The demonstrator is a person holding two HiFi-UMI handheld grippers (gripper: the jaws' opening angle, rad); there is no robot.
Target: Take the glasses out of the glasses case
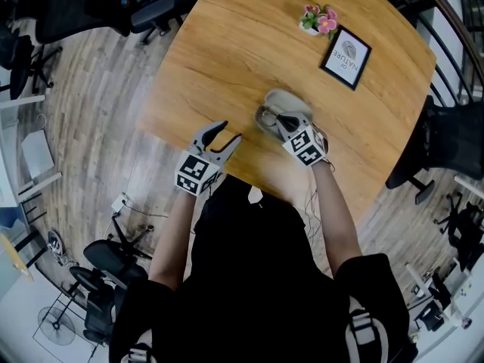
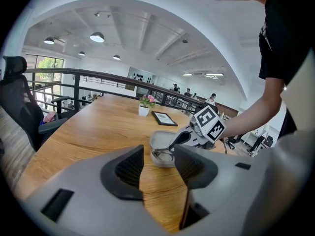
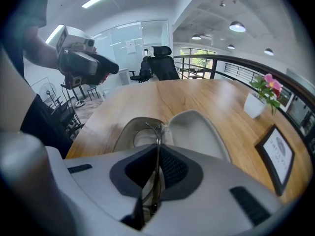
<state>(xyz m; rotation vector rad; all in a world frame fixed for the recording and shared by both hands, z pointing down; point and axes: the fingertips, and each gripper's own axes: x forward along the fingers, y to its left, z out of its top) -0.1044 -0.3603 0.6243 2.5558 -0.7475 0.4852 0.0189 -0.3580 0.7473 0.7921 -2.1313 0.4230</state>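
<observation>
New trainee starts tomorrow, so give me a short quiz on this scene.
1. True or false: the glasses case lies closed on the table.
2. Which grips the glasses: A, the left hand-held gripper, or B, the right hand-held gripper?
3. Fill in: beside the framed picture stands a potted ____.
Key: 1 false, its lid is open. 2 B; the left one's jaws stand apart, empty. 3 flower.
</observation>
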